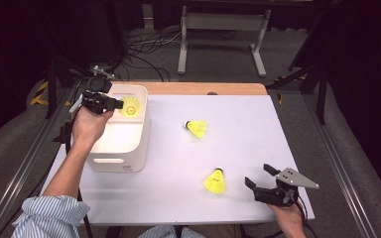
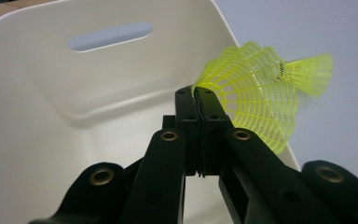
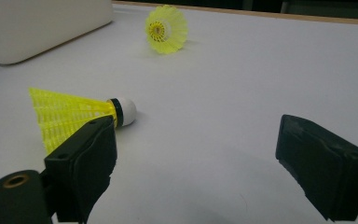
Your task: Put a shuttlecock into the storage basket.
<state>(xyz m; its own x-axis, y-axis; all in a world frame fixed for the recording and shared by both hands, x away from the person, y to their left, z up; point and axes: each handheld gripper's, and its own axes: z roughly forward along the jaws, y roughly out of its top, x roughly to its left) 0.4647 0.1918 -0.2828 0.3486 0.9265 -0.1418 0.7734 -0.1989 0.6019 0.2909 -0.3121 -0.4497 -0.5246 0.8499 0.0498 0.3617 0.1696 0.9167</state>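
**First shuttlecock over the bin, two still on the table**

The held shuttlecock (image 2: pixel 256 102) is pinched by the edge of its yellow mesh skirt in the left claw (image 1: pixel 115 104), whose jaws are pressed together on the mesh with no gap showing between them. In the high view it (image 1: pixel 130 106) hangs over the far end of the white bin (image 1: pixel 124 163), above the opening and not yet let go. The left gripper view looks past the closed jaws into the bin (image 2: pixel 51 116): the part of the floor and walls that shows is bare, so as far as can be seen nothing has been dropped in yet.

Two more shuttlecocks remain out on the white table (image 1: pixel 238 198). The near shuttlecock (image 1: pixel 215 181) lies on its side just beside the right claw (image 1: pixel 258 179). In the right gripper view this one (image 3: pixel 74 116) has its white cork pointing away from the left-hand jaw. The far shuttlecock (image 1: pixel 197 128) lies near the middle of the table, well apart from both claws.

The right claw rests low at the table's near edge with its jaws spread wide and nothing between them.

My judgement: the work is early. One release into the bin is about due, and two full pick-and-drop rounds are left.
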